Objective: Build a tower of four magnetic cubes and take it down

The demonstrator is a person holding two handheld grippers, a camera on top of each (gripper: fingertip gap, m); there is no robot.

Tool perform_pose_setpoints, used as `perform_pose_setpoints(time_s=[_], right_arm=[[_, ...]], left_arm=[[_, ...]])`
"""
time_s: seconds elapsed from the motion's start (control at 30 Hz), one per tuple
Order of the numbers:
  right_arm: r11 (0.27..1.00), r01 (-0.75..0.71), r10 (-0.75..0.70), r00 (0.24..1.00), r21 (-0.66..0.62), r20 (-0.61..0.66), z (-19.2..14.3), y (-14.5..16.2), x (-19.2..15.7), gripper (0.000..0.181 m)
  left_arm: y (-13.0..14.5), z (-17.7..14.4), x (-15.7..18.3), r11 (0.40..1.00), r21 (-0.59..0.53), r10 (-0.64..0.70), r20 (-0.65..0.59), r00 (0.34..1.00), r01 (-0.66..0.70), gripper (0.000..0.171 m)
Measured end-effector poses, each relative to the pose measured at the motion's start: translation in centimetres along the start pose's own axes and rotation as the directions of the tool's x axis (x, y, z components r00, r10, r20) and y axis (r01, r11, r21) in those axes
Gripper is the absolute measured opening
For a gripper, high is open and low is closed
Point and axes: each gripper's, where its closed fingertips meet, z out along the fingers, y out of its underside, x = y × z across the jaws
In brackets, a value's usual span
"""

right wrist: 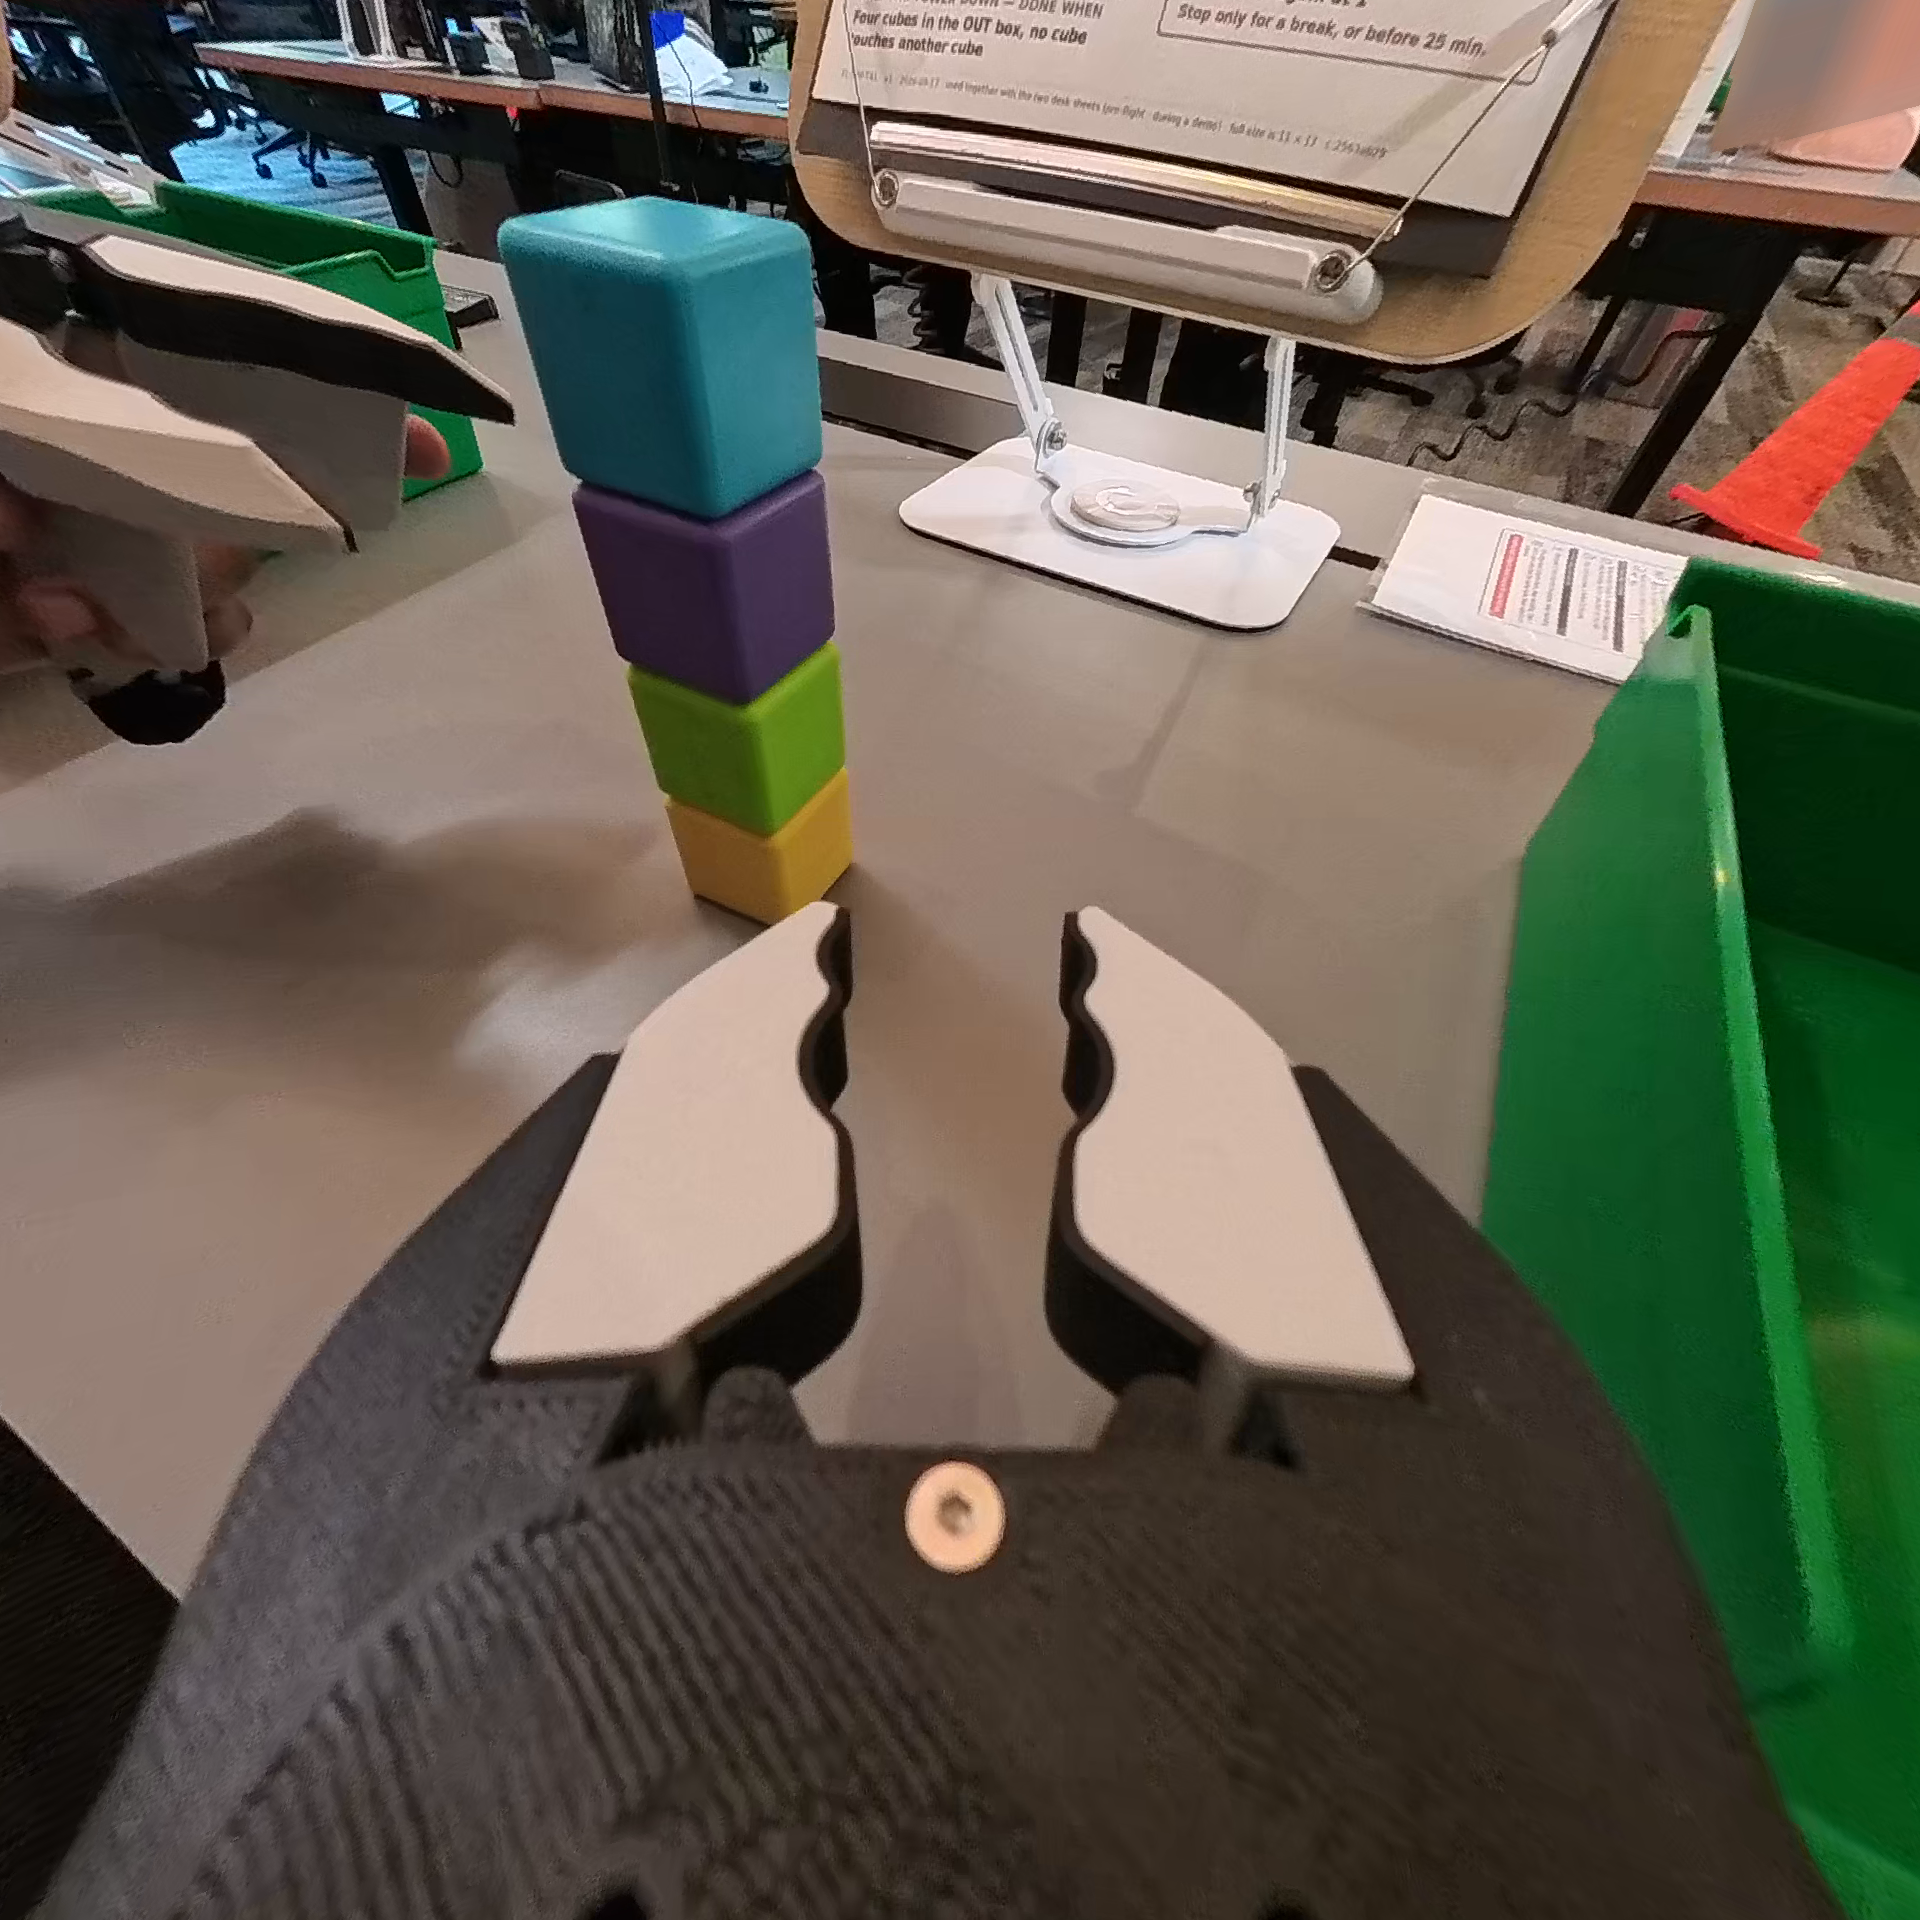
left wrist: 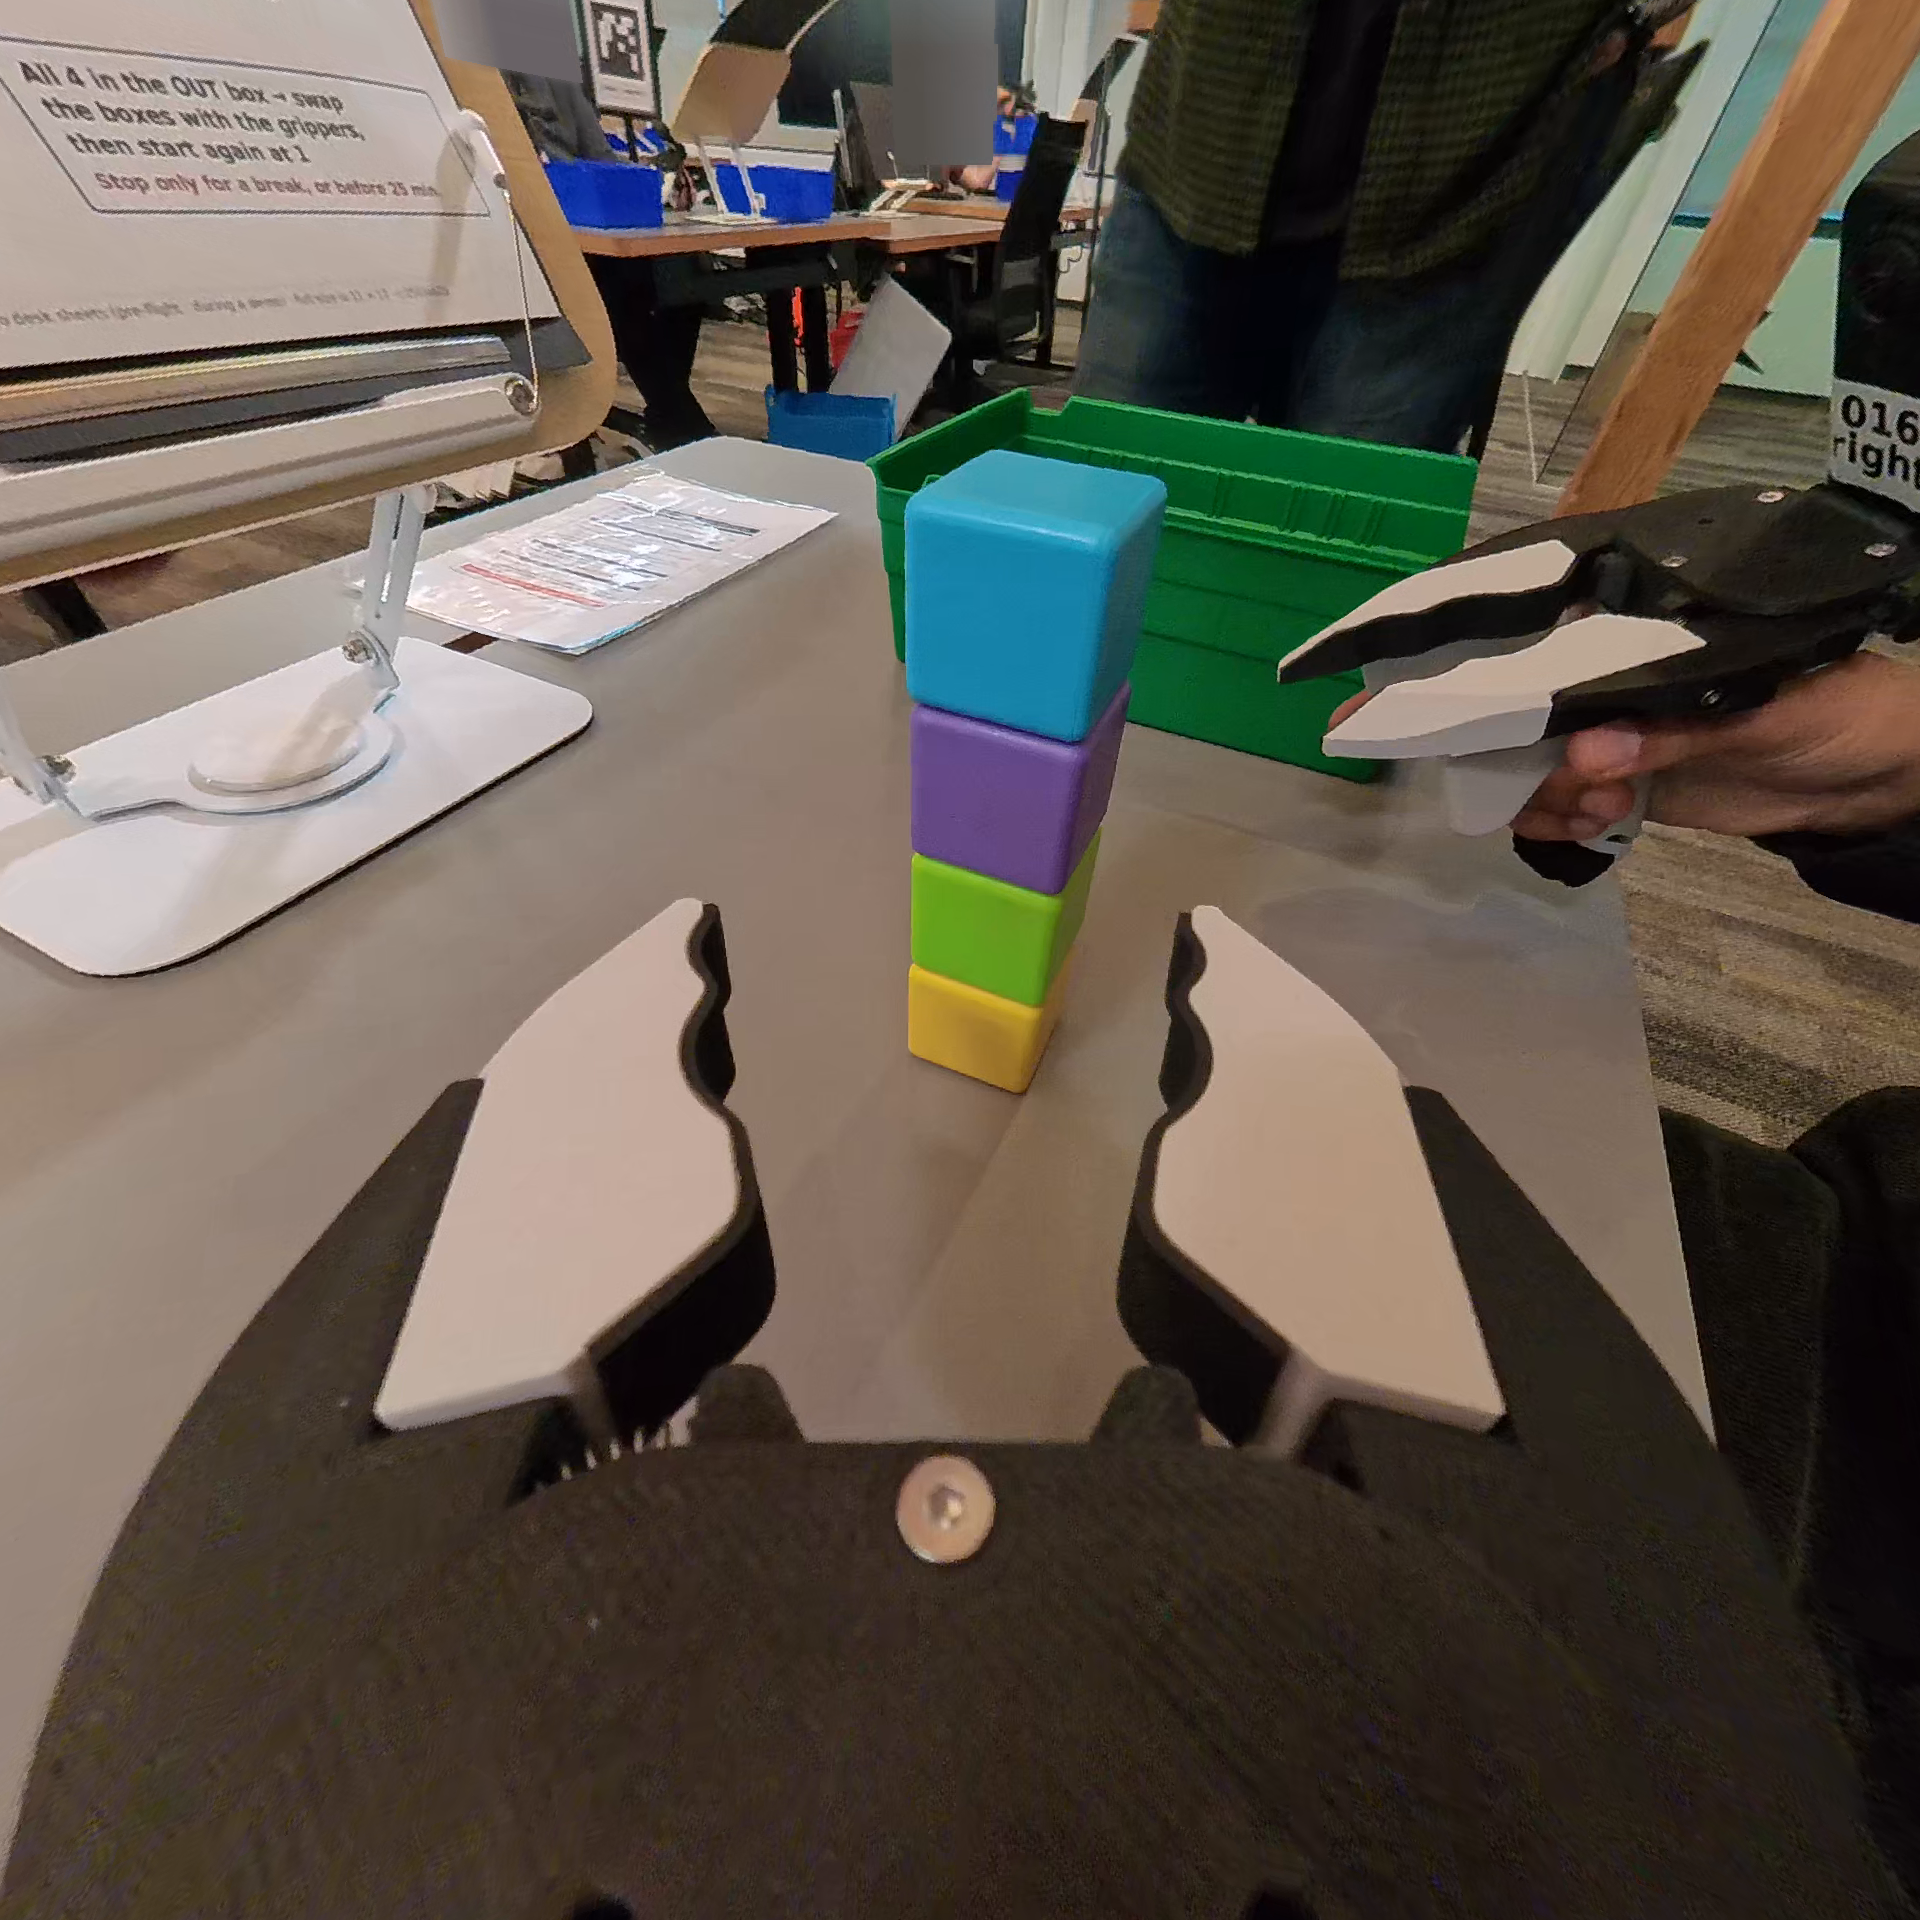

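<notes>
Right wrist view only: orange cone [right wrist: 1808, 447] beyond table [right wrist: 1039, 727]

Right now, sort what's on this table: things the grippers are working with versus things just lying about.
In play:
left gripper, open
right gripper, open
cube tower: blue, purple, green, yellow
green bin

Lying about:
document stand
laminated sheet

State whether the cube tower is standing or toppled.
Standing: teal cube tops purple, green and yellow; neither gripper touches it.
</notes>
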Motion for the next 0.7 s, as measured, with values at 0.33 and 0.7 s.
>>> perform_pose_setpoints(time_s=[0.33, 0.7], right_arm=[[1.0, -0.008, 0.008, 1.0, 0.002, 0.02, 0.1, 0.1, -0.4, 0.039], [1.0, -0.024, 0.024, 0.998, 0.004, 0.056, 0.5, 0.3, -1.4, 0.043]], left_arm=[[0.5, 0.4, 0.2, 1.0, -0.016, 0.013, 0.002, 1.0, -0.013, 0.082], [0.9, 0.9, 0.4, 0.999, -0.032, 0.017, 0.016, 1.0, -0.017, 0.089]])
